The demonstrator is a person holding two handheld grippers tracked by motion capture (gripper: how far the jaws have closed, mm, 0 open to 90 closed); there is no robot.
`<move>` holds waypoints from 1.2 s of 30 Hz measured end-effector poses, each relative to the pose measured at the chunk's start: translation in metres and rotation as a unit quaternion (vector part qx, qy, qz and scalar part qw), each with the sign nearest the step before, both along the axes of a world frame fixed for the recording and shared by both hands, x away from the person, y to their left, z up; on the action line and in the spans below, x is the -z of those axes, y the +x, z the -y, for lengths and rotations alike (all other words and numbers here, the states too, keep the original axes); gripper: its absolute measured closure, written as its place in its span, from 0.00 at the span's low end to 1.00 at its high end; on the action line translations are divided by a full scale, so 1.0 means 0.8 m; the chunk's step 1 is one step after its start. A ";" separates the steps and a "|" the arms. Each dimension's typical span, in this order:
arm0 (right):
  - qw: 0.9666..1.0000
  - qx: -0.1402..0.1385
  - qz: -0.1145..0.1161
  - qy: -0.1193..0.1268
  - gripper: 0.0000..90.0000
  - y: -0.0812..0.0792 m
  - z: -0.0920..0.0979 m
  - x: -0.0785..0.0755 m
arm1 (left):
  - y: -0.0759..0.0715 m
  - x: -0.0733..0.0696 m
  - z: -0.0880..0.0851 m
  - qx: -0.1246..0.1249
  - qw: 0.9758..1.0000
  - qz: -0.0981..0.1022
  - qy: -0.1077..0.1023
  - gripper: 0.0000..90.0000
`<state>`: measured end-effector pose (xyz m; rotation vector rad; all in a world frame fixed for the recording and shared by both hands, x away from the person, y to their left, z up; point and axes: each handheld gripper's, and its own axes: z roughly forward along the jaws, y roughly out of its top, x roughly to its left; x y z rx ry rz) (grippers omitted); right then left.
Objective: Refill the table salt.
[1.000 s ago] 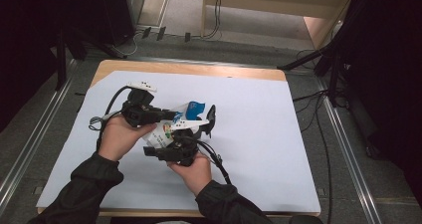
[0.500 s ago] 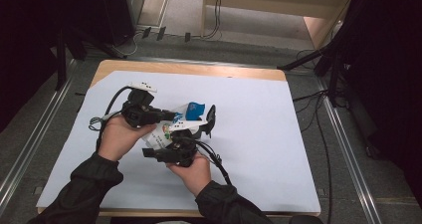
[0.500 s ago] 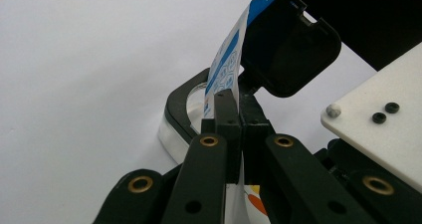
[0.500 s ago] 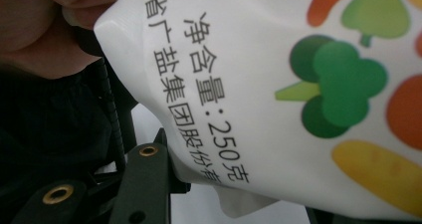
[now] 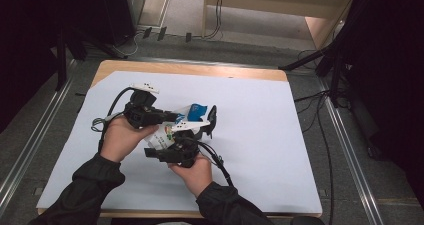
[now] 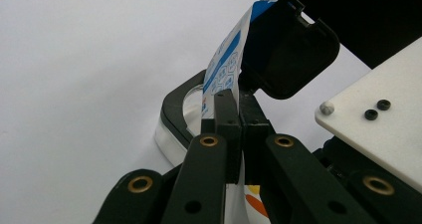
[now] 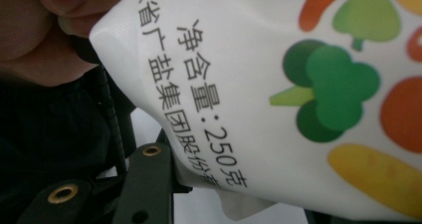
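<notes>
The white packet [image 5: 170, 132] with blue print at one end and printed vegetables at the other hangs between my two tools above the middle of the white-covered tabletop [image 5: 260, 135]. In my left gripper view its blue-and-white edge [image 6: 224, 69] runs up out of my left tool [image 6: 234, 129], whose jaws are clenched flat on it with no gap between them. Just beyond that edge sits a clear container with a black rim [image 6: 171, 119], its black hinged lid [image 6: 286, 50] tilted open and upright behind the packet. From the high view the same lid [image 5: 212, 117] stands just right of the packet's blue end, with my left tool [image 5: 167, 117] reaching in from the left, held in my left hand [image 5: 122, 137]. My right tool [image 5: 175, 152] sits under the packet's lower end, gripped by my right hand [image 5: 195, 172]. In my right gripper view the packet [image 7: 278, 99] lies very close across the lens, showing black characters, "250", a green broccoli and orange shapes; one black jaw rises at the lower left against it, the other is hidden, so I cannot tell whether that tool is clamped or loose. My left hand's fingers [image 7: 54, 15] show at the upper left of that view.
</notes>
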<state>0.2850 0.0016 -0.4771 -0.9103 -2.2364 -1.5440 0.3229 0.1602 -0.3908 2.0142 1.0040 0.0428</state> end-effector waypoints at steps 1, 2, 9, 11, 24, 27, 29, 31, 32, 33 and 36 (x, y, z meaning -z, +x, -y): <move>1.000 0.000 0.000 0.000 0.69 0.000 0.000 0.000 | 0.000 0.000 0.001 -0.002 1.000 0.000 0.000 1.00; 1.000 0.001 -0.001 0.001 0.69 0.000 0.000 0.000 | -0.001 -0.001 0.001 -0.004 1.000 0.002 0.002 1.00; 1.000 0.008 -0.003 0.008 0.71 -0.003 0.000 0.001 | -0.002 -0.004 0.001 -0.003 1.000 0.005 0.012 1.00; 1.000 0.009 -0.008 0.011 0.71 -0.003 0.000 0.002 | -0.002 -0.004 0.000 -0.003 1.000 0.004 0.011 1.00; 1.000 0.011 -0.014 0.014 0.71 -0.001 0.001 0.001 | 0.000 -0.003 0.000 -0.003 1.000 0.004 0.007 1.00; 1.000 0.010 -0.015 0.013 0.71 -0.001 0.001 0.001 | 0.000 -0.003 0.000 -0.004 1.000 0.004 0.007 1.00; 1.000 0.010 -0.015 0.012 0.71 -0.001 0.001 0.001 | 0.000 -0.003 0.000 -0.003 1.000 0.004 0.006 1.00; 1.000 0.007 -0.010 0.009 0.70 -0.001 0.001 0.000 | 0.000 -0.004 0.000 -0.004 1.000 0.005 0.006 1.00; 1.000 0.006 -0.009 0.007 0.69 -0.001 0.000 0.000 | 0.000 -0.004 0.000 -0.005 1.000 0.006 0.006 1.00; 1.000 0.005 -0.007 0.007 0.69 -0.002 0.000 -0.001 | 0.000 -0.004 0.000 -0.003 1.000 0.003 0.005 1.00; 1.000 0.005 0.001 0.001 0.68 -0.003 -0.002 0.000 | 0.001 -0.003 0.000 -0.001 1.000 0.004 0.010 1.00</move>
